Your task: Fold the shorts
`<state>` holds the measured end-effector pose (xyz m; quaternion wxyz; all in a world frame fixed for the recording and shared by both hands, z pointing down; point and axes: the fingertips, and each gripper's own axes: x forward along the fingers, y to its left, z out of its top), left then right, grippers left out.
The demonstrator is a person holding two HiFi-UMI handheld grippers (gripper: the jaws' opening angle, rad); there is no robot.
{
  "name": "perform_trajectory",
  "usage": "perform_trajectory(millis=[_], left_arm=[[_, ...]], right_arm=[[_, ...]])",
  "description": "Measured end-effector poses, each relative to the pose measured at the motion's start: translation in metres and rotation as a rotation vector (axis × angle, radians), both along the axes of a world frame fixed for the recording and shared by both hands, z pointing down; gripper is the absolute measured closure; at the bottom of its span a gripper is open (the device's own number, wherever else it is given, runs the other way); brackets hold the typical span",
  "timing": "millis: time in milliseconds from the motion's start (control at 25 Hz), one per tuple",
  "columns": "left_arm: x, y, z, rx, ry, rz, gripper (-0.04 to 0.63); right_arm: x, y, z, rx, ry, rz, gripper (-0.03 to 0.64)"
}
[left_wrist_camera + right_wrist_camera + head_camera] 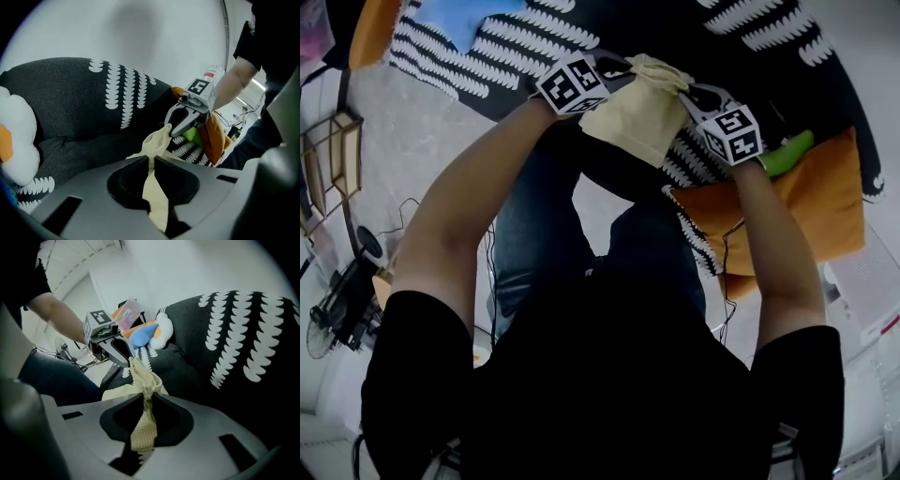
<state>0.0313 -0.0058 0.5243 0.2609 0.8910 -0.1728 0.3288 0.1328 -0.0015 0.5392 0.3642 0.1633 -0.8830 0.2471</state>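
Dark upholstery (516,47) with rows of white scalloped marks is noted across the top of the head view and behind the cloth in both gripper views. Pale floor (422,131) is seen to its left. The person's legs in blue jeans (534,225) are placed directly under the cloth. An orange cushion (811,211) lies by the right forearm, with a green object (789,152) at its upper edge; what that object is cannot be told. A white and orange plush (14,126) is recorded at the left edge of the left gripper view.

The shorts (639,111), pale yellow, are held off the floor between the two grippers, above the knees and in front of the upholstery, bunched into a soft hanging bundle. A fine check weave is shown on the strip in the right gripper view.

The left gripper (150,159) is pinched on a thin fold of the cloth. The right gripper (146,401) is clamped on another fold. In the head view both sets of jaw tips are covered by the bundle. Waistband and leg openings cannot be made out.
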Motion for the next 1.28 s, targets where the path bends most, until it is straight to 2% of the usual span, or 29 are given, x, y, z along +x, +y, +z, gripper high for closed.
perform_trajectory(millis=[280,480,920,1080,1280], left_arm=[[-0.004,0.049,0.016,0.002,-0.027,0.083,0.538],[-0.013,0.072,0.028,0.009,-0.046,0.094,0.54],[-0.029,0.125,0.06,0.008,-0.126,0.229,0.54],[-0.023,0.143,0.067,0.006,-0.13,0.277,0.54],[-0.03,0.159,0.077,0.002,-0.157,0.312,0.54]], right_arm=[[-0.005,0.039,0.012,0.012,0.034,-0.135,0.555],[-0.015,0.068,0.019,0.001,0.042,-0.205,0.557],[-0.038,0.132,0.038,-0.01,0.086,-0.387,0.557],[-0.03,0.151,0.046,-0.009,0.137,-0.445,0.558],[-0.04,0.165,0.05,0.022,0.166,-0.509,0.558]])
